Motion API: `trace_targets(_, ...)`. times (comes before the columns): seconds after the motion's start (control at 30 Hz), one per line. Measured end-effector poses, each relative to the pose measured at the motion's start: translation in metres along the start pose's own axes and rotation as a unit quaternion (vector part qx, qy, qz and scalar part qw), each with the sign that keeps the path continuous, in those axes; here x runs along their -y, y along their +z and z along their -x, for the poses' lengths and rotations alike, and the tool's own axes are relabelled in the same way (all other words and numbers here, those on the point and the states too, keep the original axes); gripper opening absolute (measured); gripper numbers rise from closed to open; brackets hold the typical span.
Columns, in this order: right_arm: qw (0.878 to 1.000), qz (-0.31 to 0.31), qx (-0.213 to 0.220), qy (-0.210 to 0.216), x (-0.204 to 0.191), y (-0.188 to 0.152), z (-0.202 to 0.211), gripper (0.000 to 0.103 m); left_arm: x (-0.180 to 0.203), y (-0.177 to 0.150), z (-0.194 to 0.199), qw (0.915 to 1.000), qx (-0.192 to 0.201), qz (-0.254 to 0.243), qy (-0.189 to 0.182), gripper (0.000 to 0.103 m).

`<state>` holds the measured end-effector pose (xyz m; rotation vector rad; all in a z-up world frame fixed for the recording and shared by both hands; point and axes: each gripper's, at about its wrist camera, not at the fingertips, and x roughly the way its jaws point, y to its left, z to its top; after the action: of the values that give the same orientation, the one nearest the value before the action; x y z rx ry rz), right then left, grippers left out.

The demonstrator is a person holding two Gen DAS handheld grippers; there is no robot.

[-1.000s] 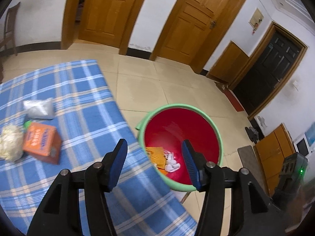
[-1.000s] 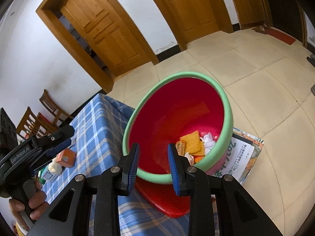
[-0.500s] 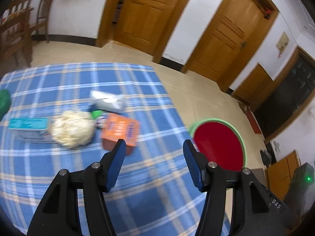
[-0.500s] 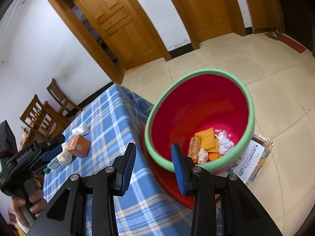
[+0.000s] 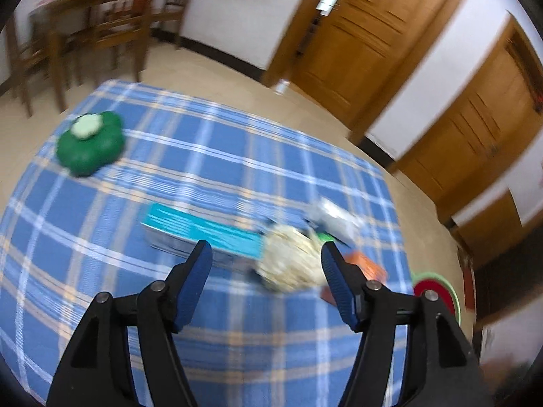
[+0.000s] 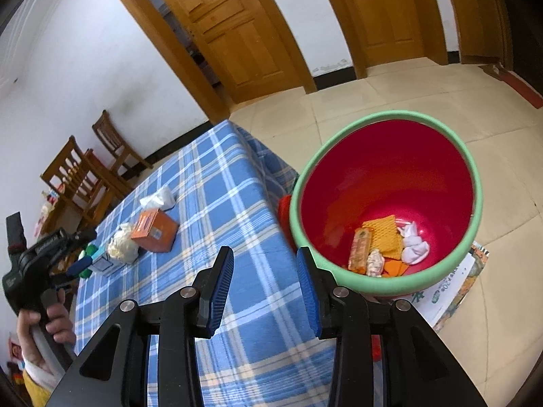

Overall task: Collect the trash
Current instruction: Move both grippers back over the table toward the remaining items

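Observation:
My left gripper (image 5: 266, 257) is open and empty above the blue checked table (image 5: 217, 156), facing a cream crumpled wad (image 5: 292, 261), a teal box (image 5: 200, 229), an orange box (image 5: 366, 268) and a white wrapper (image 5: 334, 217). The view is blurred. My right gripper (image 6: 264, 264) is open and empty over the table's edge (image 6: 237, 203), beside the red bin with a green rim (image 6: 387, 203). The bin holds orange packets and white tissue (image 6: 387, 244). The right wrist view also shows the orange box (image 6: 154, 230), the wad (image 6: 120, 246), the wrapper (image 6: 157, 198) and the left gripper (image 6: 71, 254).
A green flower-shaped object (image 5: 90, 142) lies at the table's far left. Wooden chairs (image 5: 95, 27) stand behind the table. Wooden doors (image 6: 230, 34) line the wall. A printed paper (image 6: 451, 288) lies under the bin on the tiled floor.
My left gripper has swung left from the bin toward the trash on the table. My right gripper has drawn back and opened a little wider; the bin now sits to its right.

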<state>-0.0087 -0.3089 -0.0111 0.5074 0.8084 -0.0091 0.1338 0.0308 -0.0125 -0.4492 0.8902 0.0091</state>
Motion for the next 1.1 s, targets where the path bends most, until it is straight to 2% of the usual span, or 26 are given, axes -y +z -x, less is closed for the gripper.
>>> trace_targets(0.23, 1.0, 0.007, -0.01, 0.002, -0.005, -0.002, -0.007, 0.04, -0.029, 0.016, -0.02, 0.997, -0.012, 0.065, 0.042, 0.069)
trace_targets(0.47, 1.0, 0.008, -0.02, 0.0, -0.007, -0.003, -0.014, 0.04, -0.033, 0.023, -0.043, 0.994, -0.023, 0.081, 0.07, 0.069)
trace_targets(0.87, 0.999, 0.018, -0.031, 0.001, -0.014, -0.003, -0.025, 0.04, -0.015, 0.036, -0.064, 0.9941, -0.021, 0.025, 0.104, 0.075)
trace_targets(0.97, 0.999, 0.019, -0.033, 0.003, -0.015, -0.004, -0.027, 0.04, -0.015, 0.036, -0.057, 0.9959, -0.022, 0.023, 0.085, 0.075)
trace_targets(1.1, 0.999, 0.019, -0.035, 0.005, -0.015, -0.005, -0.028, 0.04, -0.018, 0.03, -0.041, 0.9961, -0.017, 0.012, 0.086, 0.076)
